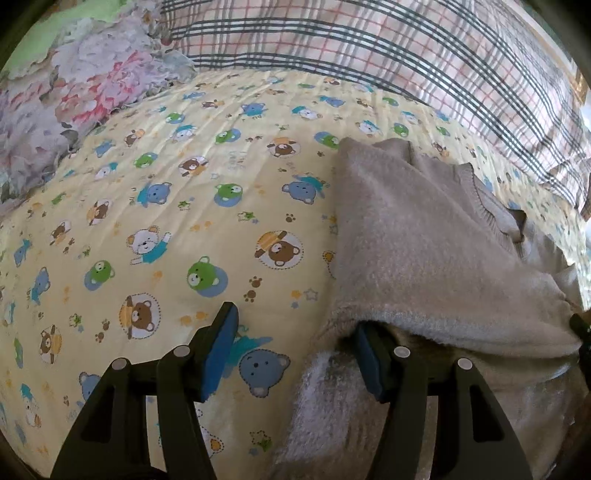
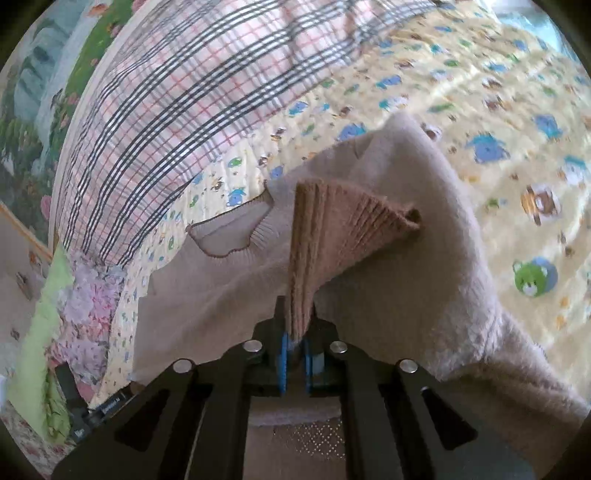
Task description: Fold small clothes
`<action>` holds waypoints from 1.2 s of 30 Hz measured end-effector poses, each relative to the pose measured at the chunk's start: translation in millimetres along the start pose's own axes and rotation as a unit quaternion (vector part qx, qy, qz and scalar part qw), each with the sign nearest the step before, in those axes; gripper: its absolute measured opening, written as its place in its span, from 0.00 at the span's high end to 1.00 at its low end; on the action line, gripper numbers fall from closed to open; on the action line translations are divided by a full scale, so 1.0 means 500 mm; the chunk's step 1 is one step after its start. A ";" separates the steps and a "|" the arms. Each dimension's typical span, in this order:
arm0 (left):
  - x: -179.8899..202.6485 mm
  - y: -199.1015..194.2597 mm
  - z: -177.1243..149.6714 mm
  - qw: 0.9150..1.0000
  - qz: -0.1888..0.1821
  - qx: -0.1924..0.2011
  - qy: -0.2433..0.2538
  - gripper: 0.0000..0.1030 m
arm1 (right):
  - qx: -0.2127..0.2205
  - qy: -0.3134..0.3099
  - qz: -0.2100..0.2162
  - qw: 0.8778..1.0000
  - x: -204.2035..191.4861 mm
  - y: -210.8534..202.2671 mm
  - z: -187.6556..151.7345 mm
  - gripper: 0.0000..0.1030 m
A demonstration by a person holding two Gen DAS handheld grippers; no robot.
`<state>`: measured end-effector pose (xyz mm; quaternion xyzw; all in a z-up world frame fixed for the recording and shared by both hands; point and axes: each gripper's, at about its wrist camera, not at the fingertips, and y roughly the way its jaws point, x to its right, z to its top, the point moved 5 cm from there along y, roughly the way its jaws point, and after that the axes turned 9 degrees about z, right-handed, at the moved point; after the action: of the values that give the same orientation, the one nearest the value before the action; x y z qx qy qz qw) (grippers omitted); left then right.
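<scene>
A beige knitted sweater lies on the right part of the bear-print sheet, with a fluffy flap folded over. My left gripper stands open at the sweater's near left edge. Its right finger is tucked under the folded flap, and its left finger is over bare sheet. In the right wrist view my right gripper is shut on the sweater's brown ribbed band, which rises from the jaws as a lifted fold. The scalloped neckline lies beyond, to the left.
A plaid quilt is bunched along the far side of the bed. A floral blanket and a green cloth are heaped at the far left. Yellow sheet stretches left of the sweater.
</scene>
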<state>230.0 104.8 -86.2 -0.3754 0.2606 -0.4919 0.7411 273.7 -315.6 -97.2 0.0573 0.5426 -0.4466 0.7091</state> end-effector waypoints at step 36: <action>-0.055 -0.043 -0.010 0.998 -0.027 0.003 -0.050 0.41 | -0.011 -0.058 -0.043 0.997 0.008 -0.111 0.002 0.69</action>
<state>204.2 123.8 -71.3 -0.4041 0.2113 -0.4931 0.7409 235.9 -351.1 -77.8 -0.0001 0.5073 -0.4730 0.7203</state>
